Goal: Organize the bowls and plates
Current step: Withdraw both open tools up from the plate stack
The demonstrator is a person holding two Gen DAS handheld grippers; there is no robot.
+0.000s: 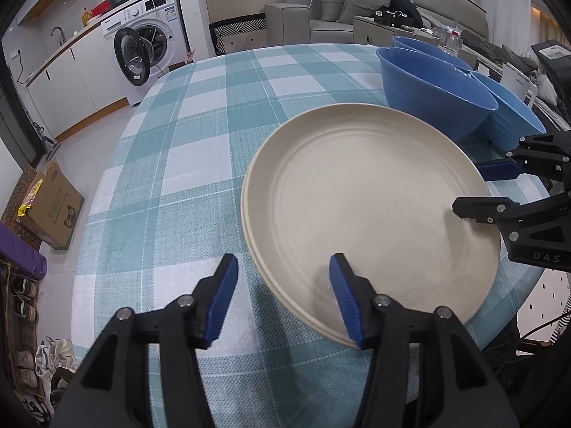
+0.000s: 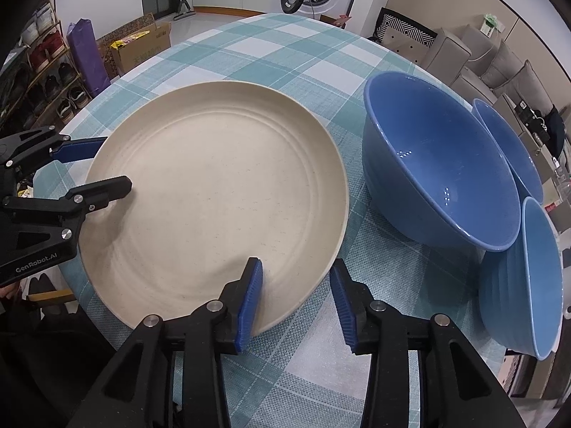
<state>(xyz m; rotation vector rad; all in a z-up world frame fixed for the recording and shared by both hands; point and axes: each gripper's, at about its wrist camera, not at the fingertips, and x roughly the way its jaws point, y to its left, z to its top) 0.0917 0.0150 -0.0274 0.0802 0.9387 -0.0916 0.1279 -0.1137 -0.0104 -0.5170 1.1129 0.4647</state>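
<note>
A stack of cream plates (image 1: pixel 371 210) lies on the checked tablecloth (image 1: pixel 185 178); it also shows in the right wrist view (image 2: pixel 214 199). My left gripper (image 1: pixel 283 299) is open, its jaws straddling the plates' near rim, one finger over the plate. My right gripper (image 2: pixel 296 305) is open and straddles the opposite rim. Each gripper shows in the other's view: the right one (image 1: pixel 474 189) and the left one (image 2: pixel 107 164). Three blue bowls stand beside the plates: a large one (image 2: pixel 439 174), one behind it (image 2: pixel 514 146), and one tilted on its side (image 2: pixel 528 281).
The table's round edge (image 1: pixel 103 192) drops to the floor on the left. A washing machine (image 1: pixel 146 39), a cardboard box (image 1: pixel 53 203) and a sofa (image 1: pixel 357 3) stand around the table.
</note>
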